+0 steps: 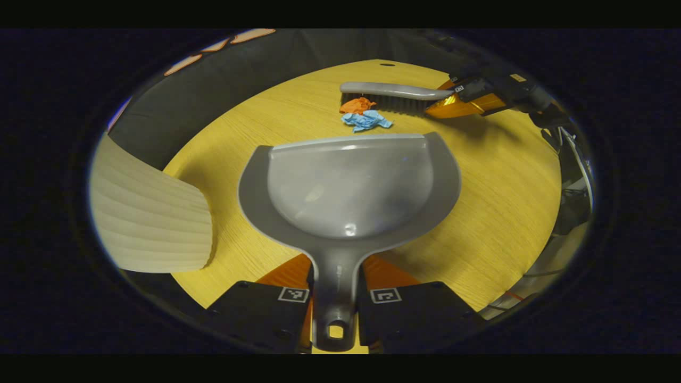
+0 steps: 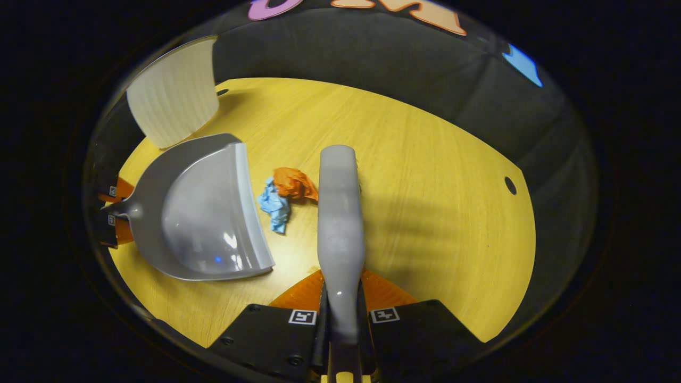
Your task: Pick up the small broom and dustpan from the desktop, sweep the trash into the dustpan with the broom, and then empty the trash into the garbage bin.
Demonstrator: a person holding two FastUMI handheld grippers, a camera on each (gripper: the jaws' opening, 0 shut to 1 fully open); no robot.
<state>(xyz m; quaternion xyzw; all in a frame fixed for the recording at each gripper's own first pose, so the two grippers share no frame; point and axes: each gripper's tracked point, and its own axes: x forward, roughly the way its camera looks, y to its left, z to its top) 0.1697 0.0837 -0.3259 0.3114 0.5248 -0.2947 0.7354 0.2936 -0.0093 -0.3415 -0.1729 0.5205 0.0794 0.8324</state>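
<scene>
Our left hand-held gripper (image 1: 336, 298), at the bottom centre of the left gripper view, is closed on the handle of the grey dustpan (image 1: 348, 186), whose pan fills the middle of that frame with its straight lip toward the top. We see the handle's end with its hang hole cut close to the lower edge, and the fingertips themselves are hidden under the handle. Our right hand-held gripper (image 2: 343, 314), at the bottom centre of the right gripper view, clamps the handle of the small broom (image 2: 340, 213), which runs straight up the frame; from this angle we see its grey back, and the bristles are hidden beneath it. In the left gripper view the broom lies across the upper middle with its dark bristles showing, held by the far gripper at the upper right, whose fingers are hard to make out. Between broom and dustpan lip lie two crumpled scraps on the yellow wooden surface (image 2: 441, 213): an orange scrap (image 2: 293, 183) touching the broom, and a blue scrap (image 2: 274, 205) just beside it, near the lip. A ribbed white bin (image 1: 151, 213) is cut off at the left edge of the left gripper view.
</scene>
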